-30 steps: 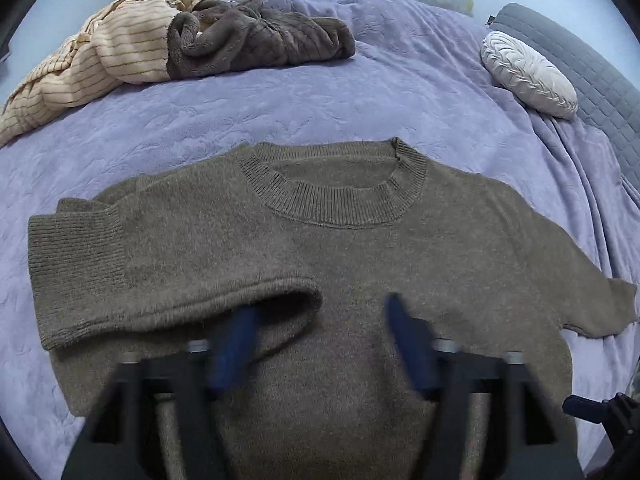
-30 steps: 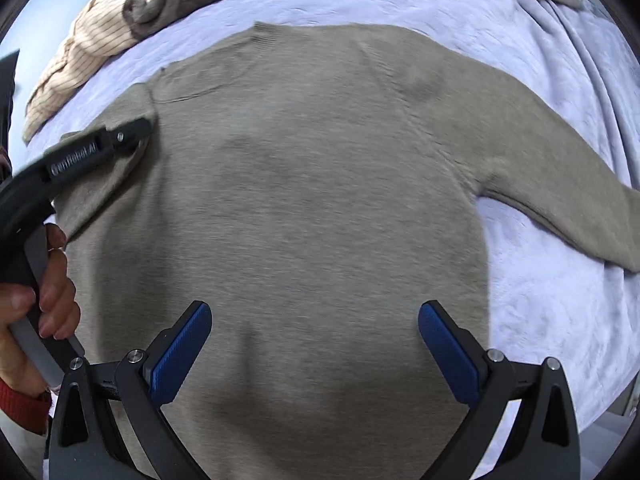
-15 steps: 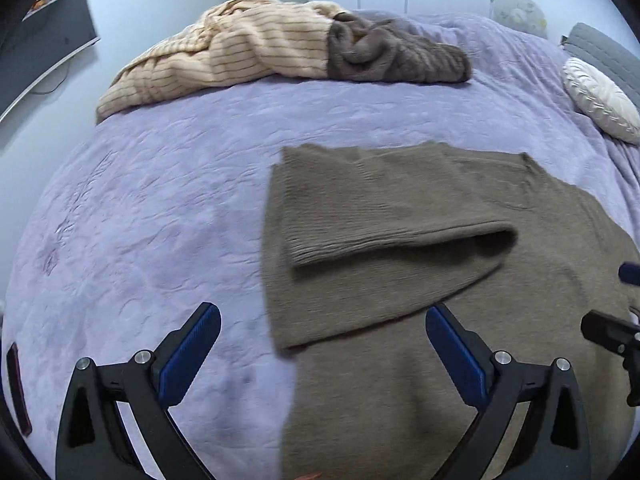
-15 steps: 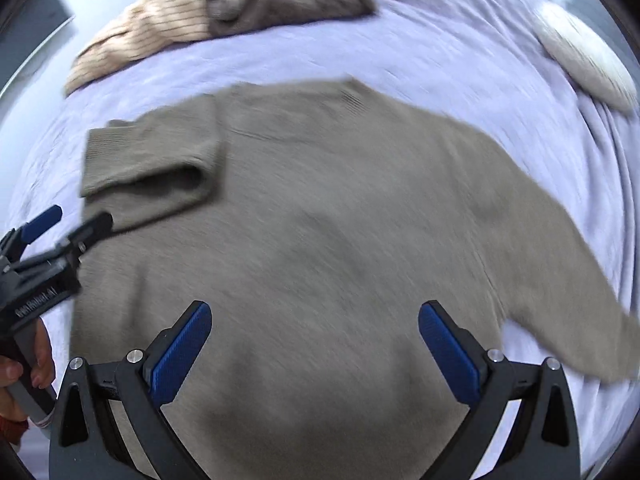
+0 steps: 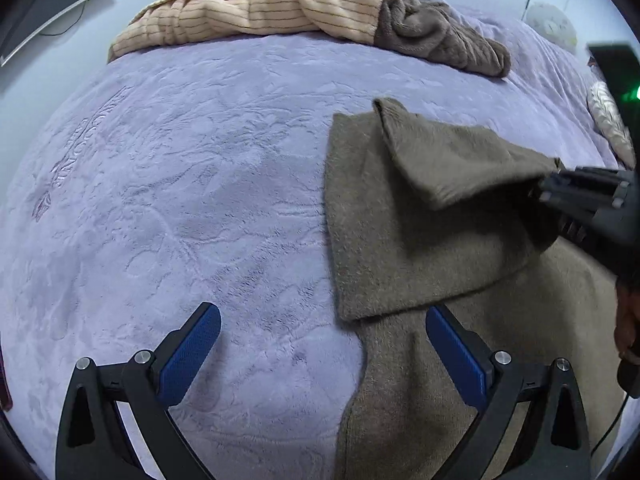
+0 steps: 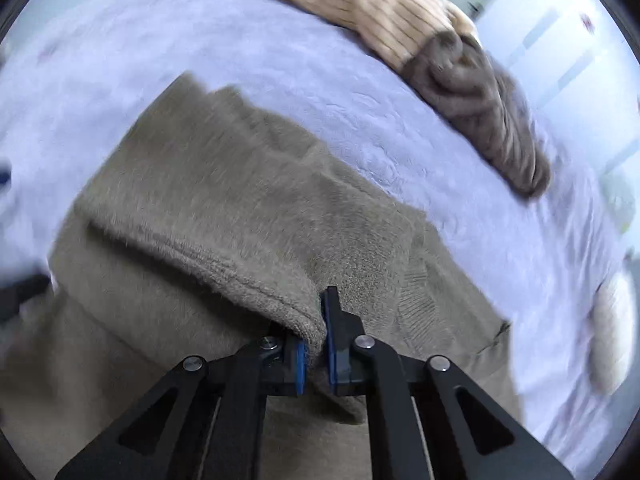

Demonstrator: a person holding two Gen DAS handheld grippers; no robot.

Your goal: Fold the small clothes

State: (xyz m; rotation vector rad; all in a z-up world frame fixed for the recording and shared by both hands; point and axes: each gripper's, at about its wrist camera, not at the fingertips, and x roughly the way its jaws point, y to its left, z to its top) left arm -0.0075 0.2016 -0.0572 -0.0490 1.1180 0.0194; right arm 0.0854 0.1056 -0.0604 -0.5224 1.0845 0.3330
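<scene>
A brown knitted sweater (image 5: 420, 248) lies flat on the purple bedspread (image 5: 192, 184). Its left sleeve (image 5: 452, 164) is folded across the body. My right gripper (image 6: 316, 344) is shut on the cuff of that sleeve (image 6: 256, 292) and lifts it a little; it also shows in the left wrist view (image 5: 560, 188) at the right. My left gripper (image 5: 324, 348) is open and empty, low over the sweater's left edge, with one finger over the bedspread and the other over the sweater.
A beige striped garment (image 5: 264, 8) and a dark brown knit (image 5: 436, 36) lie heaped at the far side of the bed. A white cushion (image 5: 608, 120) sits far right. A dark screen (image 5: 52, 0) hangs on the left wall.
My right gripper has moved left and closed on the folded sleeve's cuff, lifting it. My left gripper has swung further left and stays open.
</scene>
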